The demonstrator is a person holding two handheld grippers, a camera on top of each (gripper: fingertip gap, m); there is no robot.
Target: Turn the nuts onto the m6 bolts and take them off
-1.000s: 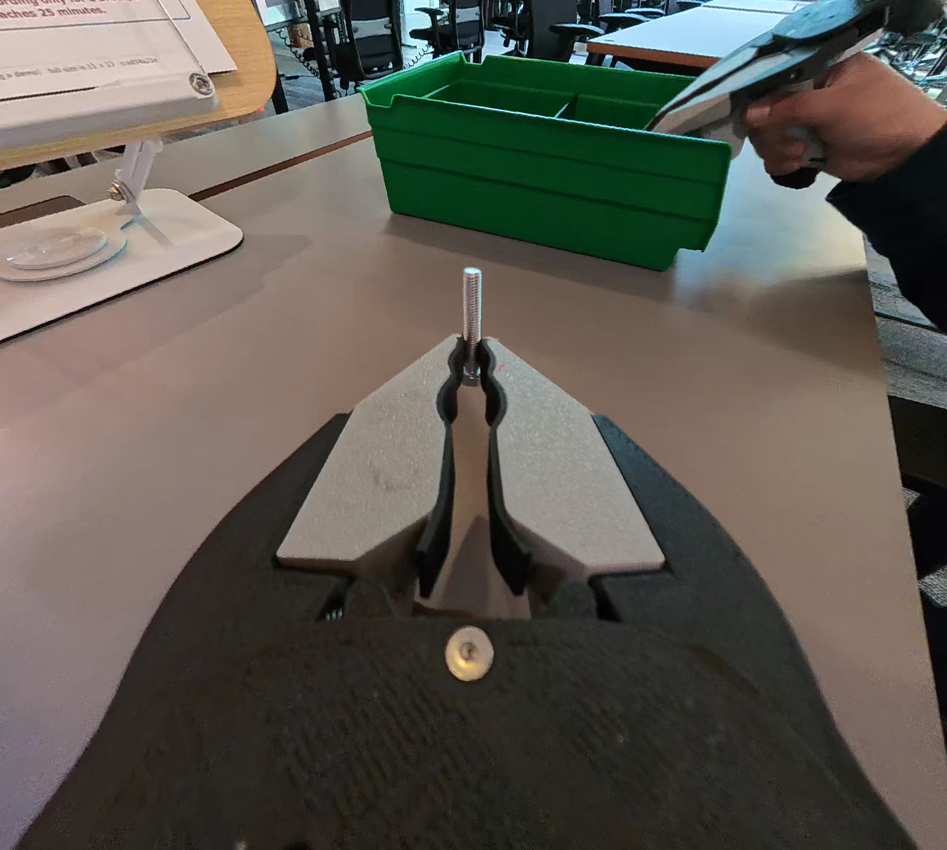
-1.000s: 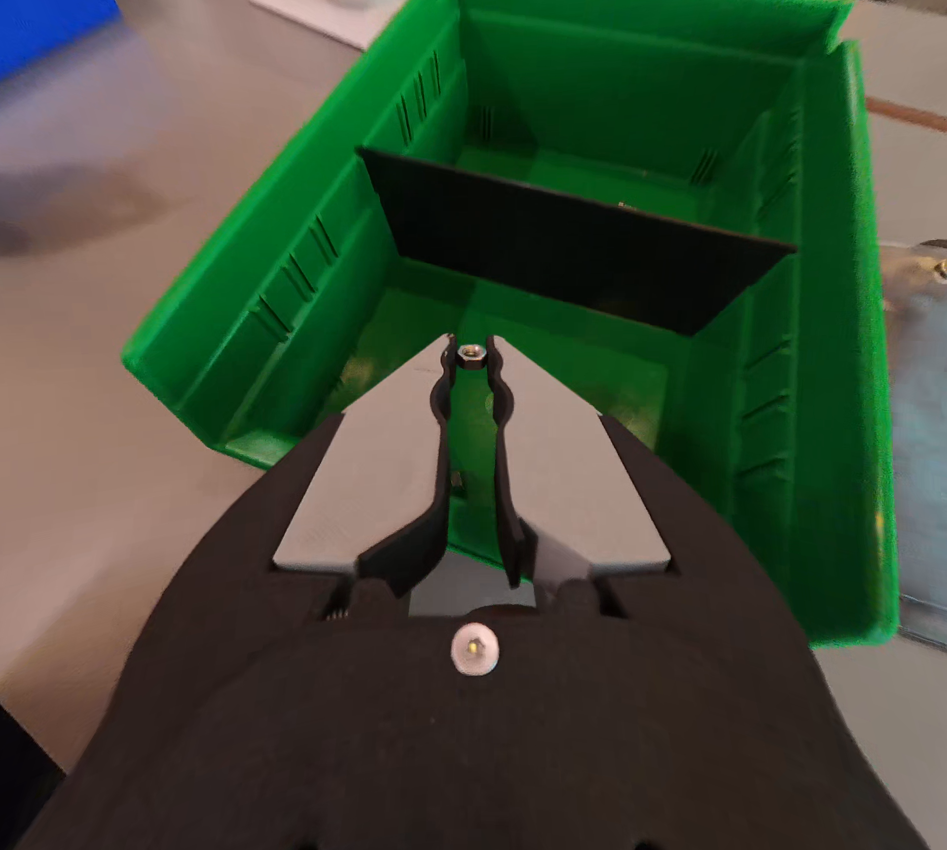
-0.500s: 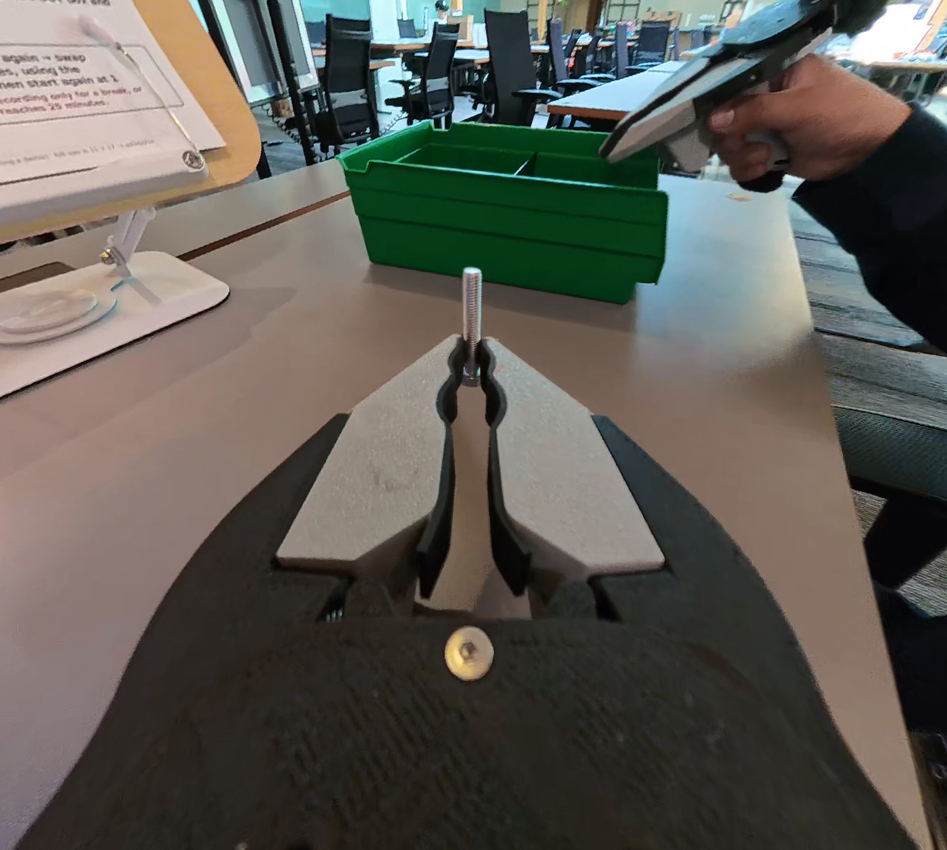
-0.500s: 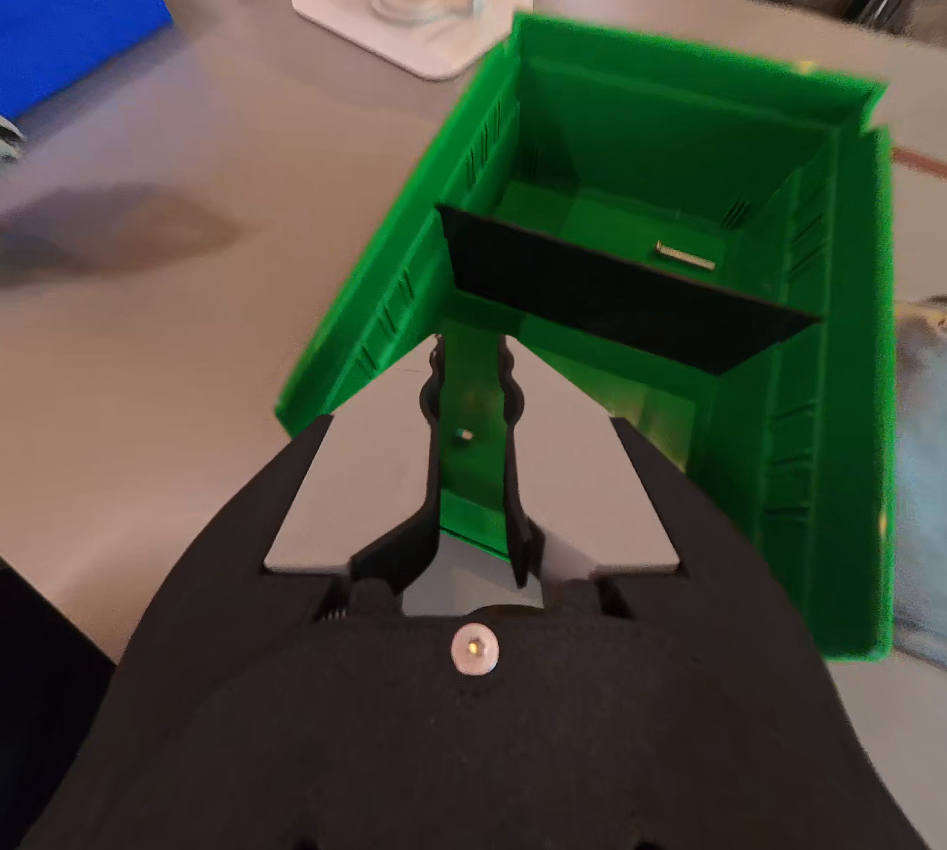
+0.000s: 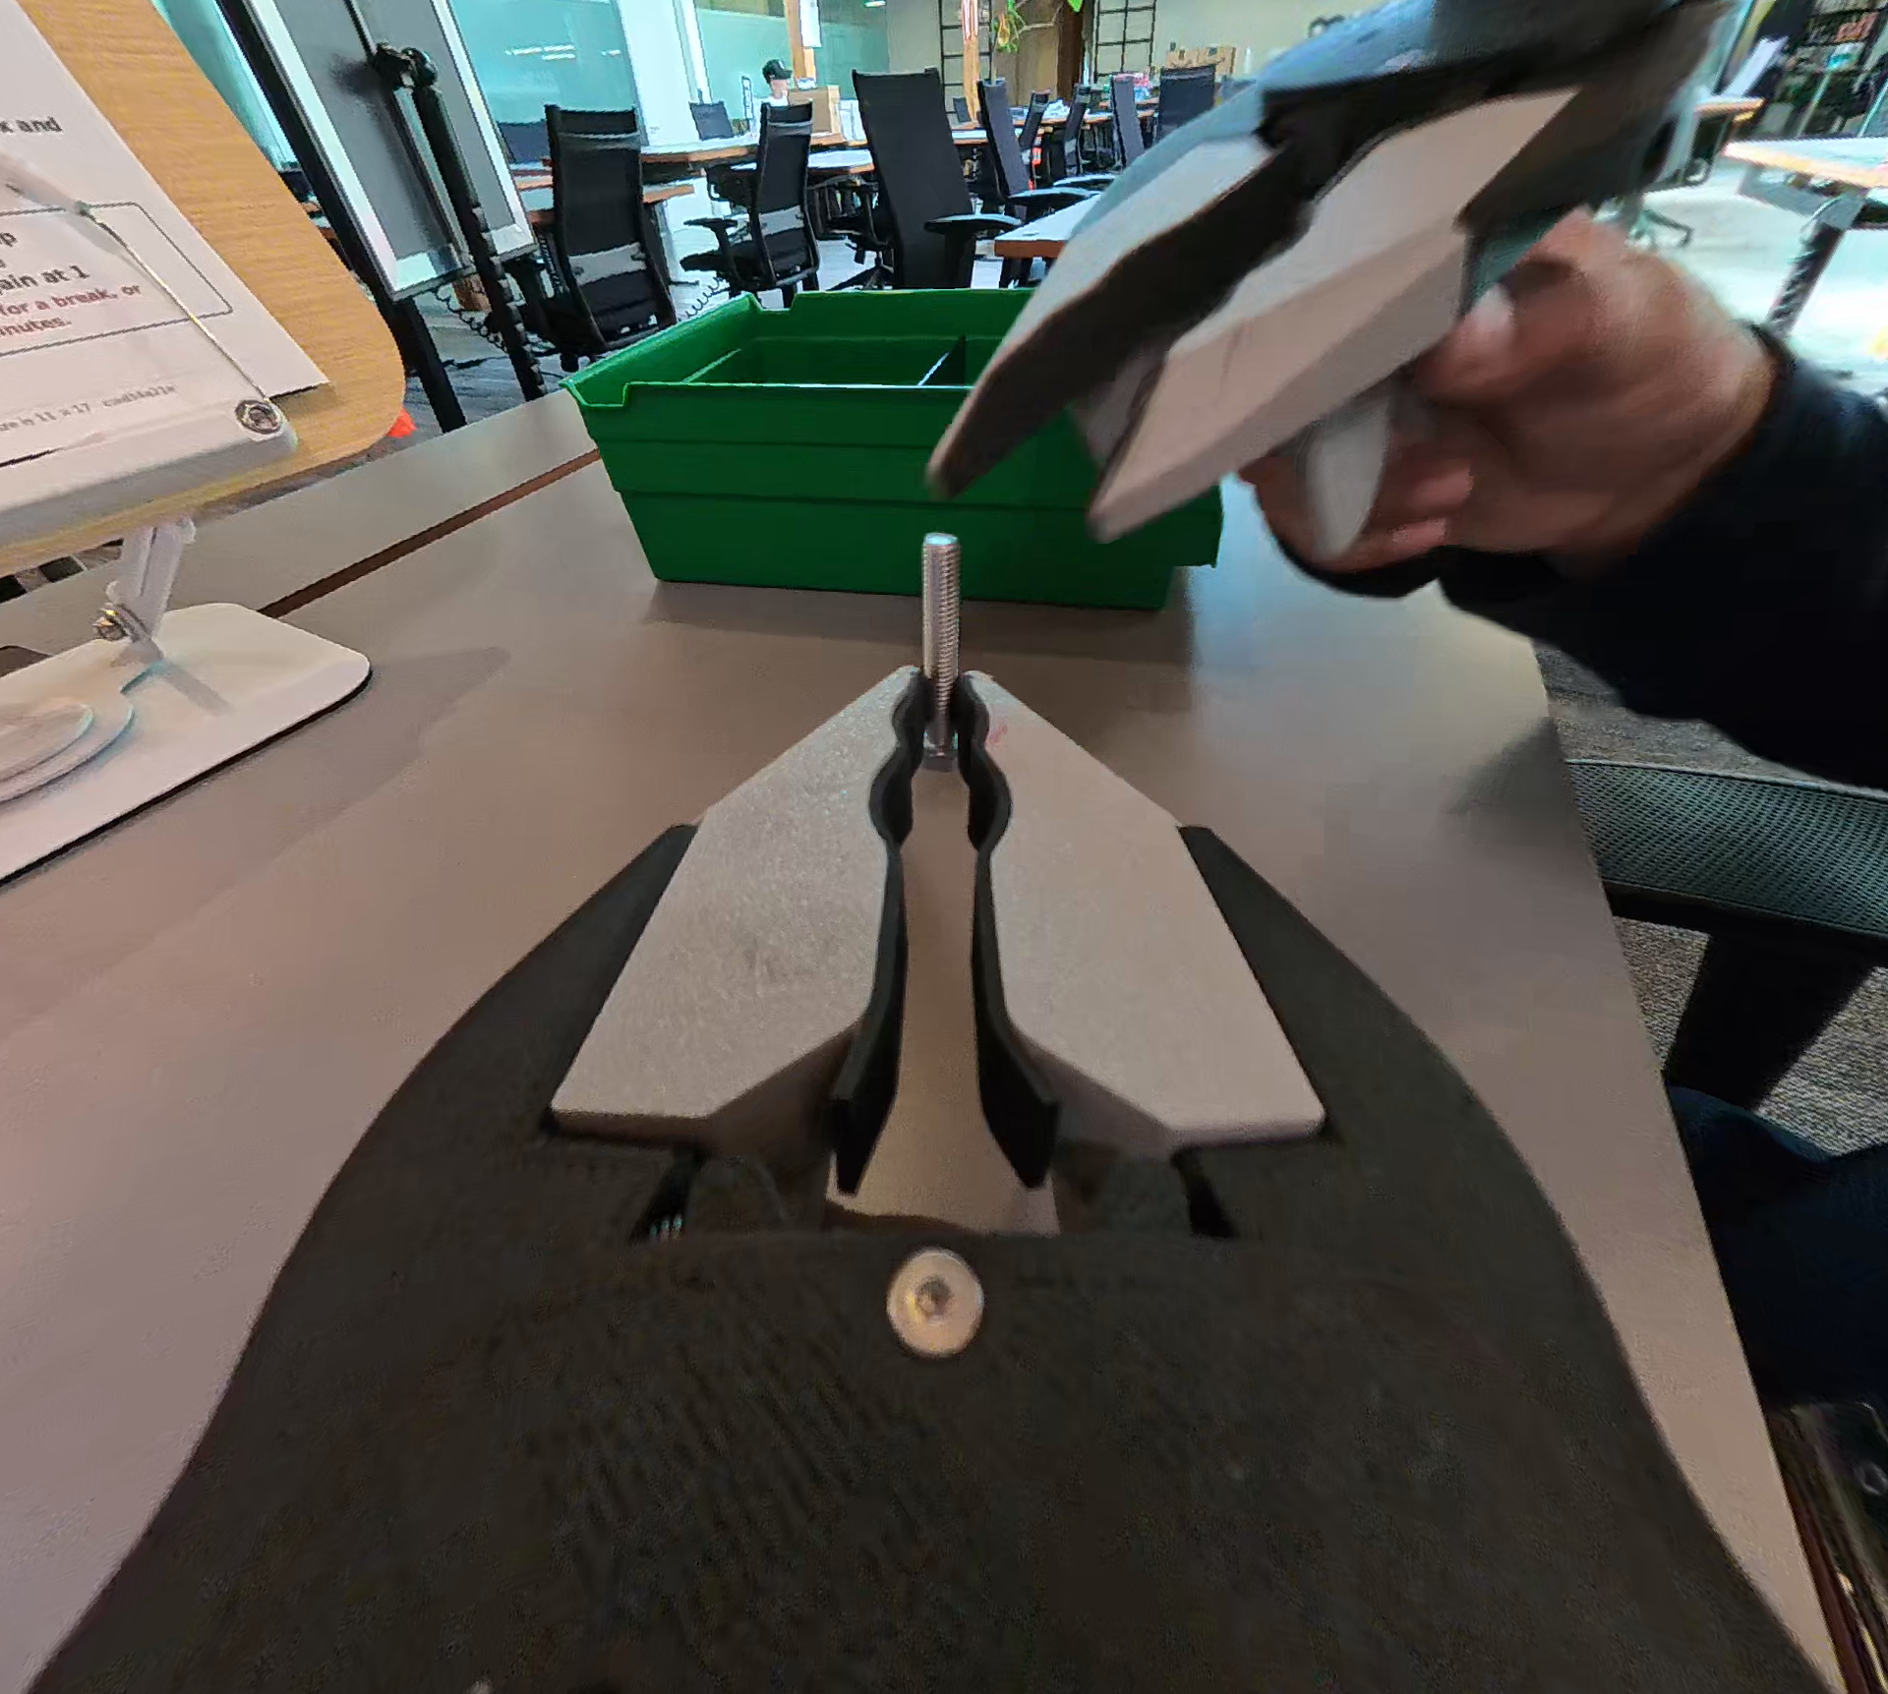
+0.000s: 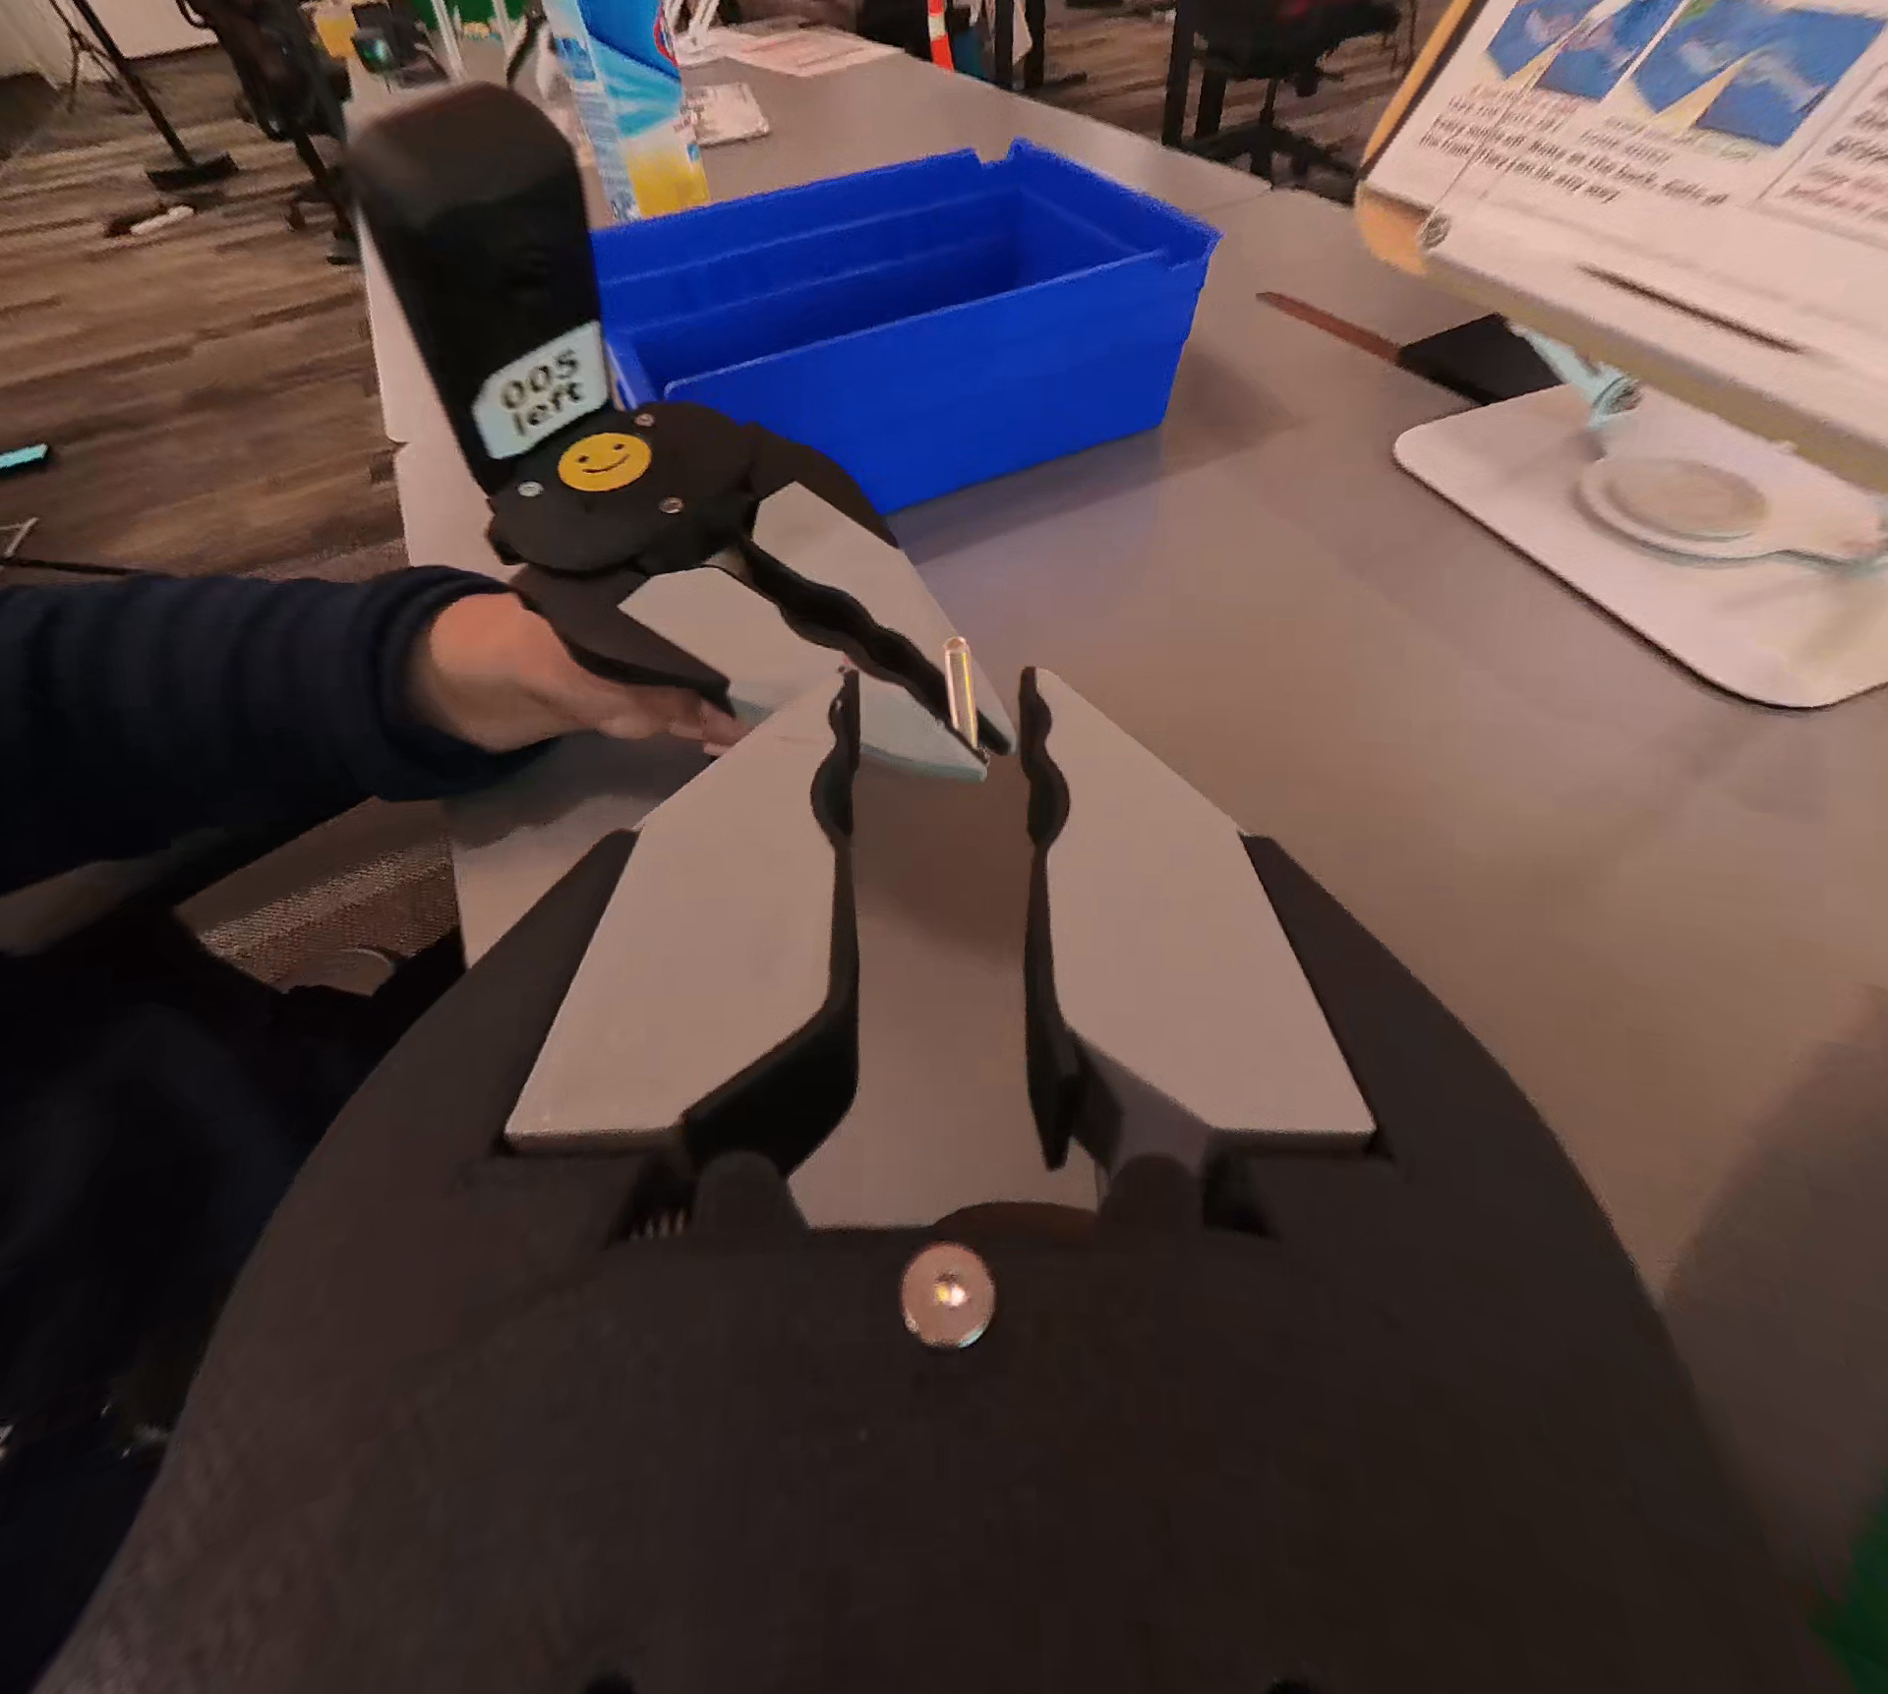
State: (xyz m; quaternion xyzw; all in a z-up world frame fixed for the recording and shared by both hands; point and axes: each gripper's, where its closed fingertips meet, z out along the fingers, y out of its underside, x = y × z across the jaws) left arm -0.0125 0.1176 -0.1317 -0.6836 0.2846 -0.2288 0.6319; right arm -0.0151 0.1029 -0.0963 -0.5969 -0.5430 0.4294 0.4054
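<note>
My left gripper [image 5: 940, 710] is shut on the lower end of a silver M6 bolt [image 5: 940, 603] and holds it upright above the grey table [image 5: 409, 828]. No nut shows on the bolt. My right gripper [image 6: 935, 687] is open and empty, its jaws on either side of the bolt [image 6: 958, 690] and just short of it. In the left wrist view the right gripper [image 5: 1022, 503] hangs above and to the right of the bolt tip. The left gripper also shows in the right wrist view [image 6: 976, 746].
A green divided bin [image 5: 868, 470] stands behind the bolt. A blue bin [image 6: 919, 337] stands at the left end of the table. An instruction board on a white stand [image 5: 204, 685] stands at the table's far side. A wipes canister [image 6: 613, 62] is behind the blue bin. About 4 cm separates my left fingertips from my right.
My right gripper let a nut go into the green bin, stayed open, and swung from the bin over to the bolt. My left gripper kept holding the bolt, drawing back from the bin.
</note>
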